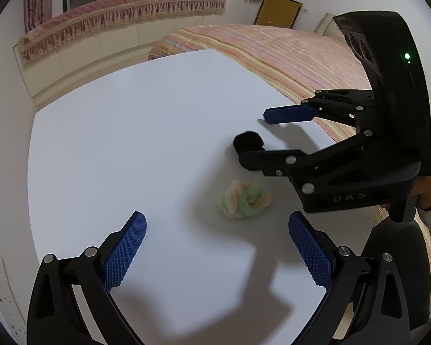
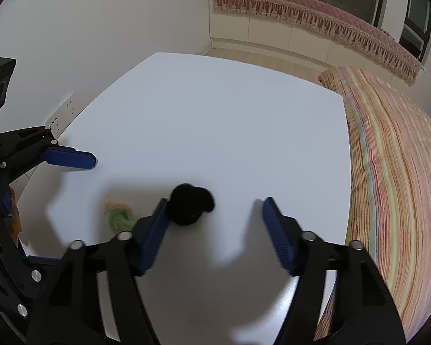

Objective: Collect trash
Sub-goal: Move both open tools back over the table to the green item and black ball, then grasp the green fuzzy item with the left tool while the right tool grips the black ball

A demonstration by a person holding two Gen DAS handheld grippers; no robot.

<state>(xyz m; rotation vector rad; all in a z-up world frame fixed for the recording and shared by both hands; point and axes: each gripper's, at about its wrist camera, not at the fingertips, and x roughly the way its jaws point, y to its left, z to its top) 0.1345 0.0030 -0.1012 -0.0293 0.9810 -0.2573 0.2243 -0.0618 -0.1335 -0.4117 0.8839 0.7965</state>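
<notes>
White table beside a striped bed, pink-fringed window bench beyond.

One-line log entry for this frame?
left tongs open, empty | right tongs open over black fluffy ball | green-orange wad on white table

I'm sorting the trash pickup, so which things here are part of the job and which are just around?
Part of the job:
black fuzzy ball
green and peach fluffy wad
right gripper, open
left gripper, open

Just around:
white table
striped bedspread
wall sockets
</notes>
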